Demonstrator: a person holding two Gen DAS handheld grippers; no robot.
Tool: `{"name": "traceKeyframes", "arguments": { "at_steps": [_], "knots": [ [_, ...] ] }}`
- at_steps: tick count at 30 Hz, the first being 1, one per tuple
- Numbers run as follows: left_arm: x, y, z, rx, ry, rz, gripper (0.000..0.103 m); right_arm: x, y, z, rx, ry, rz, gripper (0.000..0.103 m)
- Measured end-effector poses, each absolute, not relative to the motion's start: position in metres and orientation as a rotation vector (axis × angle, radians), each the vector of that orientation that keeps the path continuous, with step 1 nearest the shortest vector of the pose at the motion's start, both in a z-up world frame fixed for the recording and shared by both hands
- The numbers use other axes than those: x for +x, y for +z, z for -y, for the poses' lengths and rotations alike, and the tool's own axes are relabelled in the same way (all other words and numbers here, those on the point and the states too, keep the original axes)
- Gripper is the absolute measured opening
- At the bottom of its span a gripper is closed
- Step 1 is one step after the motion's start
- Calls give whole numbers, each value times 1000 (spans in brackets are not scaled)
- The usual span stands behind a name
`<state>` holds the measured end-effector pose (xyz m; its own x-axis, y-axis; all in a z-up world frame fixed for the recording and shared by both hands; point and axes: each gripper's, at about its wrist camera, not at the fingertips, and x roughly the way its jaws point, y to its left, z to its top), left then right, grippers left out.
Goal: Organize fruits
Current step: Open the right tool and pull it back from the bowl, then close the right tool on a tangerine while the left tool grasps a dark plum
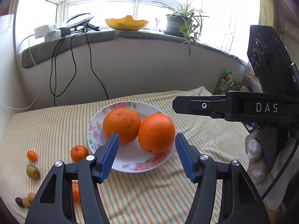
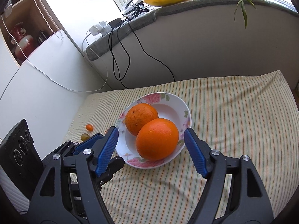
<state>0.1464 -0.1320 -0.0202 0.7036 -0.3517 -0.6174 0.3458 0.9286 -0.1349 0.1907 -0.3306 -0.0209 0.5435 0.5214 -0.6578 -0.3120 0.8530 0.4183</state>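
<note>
While both my left fingers (image 1: 147,155) and right fingers (image 2: 151,150) stand apart, empty, two oranges (image 1: 156,133) touch on the floral plate (image 1: 129,165) at mid-frame.

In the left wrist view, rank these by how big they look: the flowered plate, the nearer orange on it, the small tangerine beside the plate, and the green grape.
1. Flowered plate
2. Nearer orange
3. Small tangerine
4. Green grape
The tangerine and grape look close in size; fisheye stretch near the edge makes that order unsure.
</note>
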Motion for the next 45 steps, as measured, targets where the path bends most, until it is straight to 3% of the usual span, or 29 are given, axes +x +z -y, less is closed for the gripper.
{"name": "traceKeyframes", "arguments": {
  "at_steps": [5, 8, 28, 34, 36, 41, 45],
  "knots": [
    [131, -21, 119, 11, -358, -687, 66, 174, -14, 323, 229, 502, -813, 76],
    [120, -22, 108, 19, -340, -680, 66, 162, -11, 314, 182, 491, -772, 85],
    [57, -52, -20, -89, -111, -718, 65, 97, -21, 236, 69, 648, -706, 85],
    [44, -66, -52, -137, -53, -744, 53, 93, -35, 203, 3, 701, -747, 71],
    [41, -70, -62, -151, -33, -751, 49, 94, -41, 192, -14, 715, -764, 61],
    [42, -76, -87, -200, -6, -763, 36, 101, -56, 171, -37, 734, -798, 56],
    [46, -80, -103, -225, 20, -759, 35, 106, -67, 158, -52, 729, -823, 49]
  ]
}}
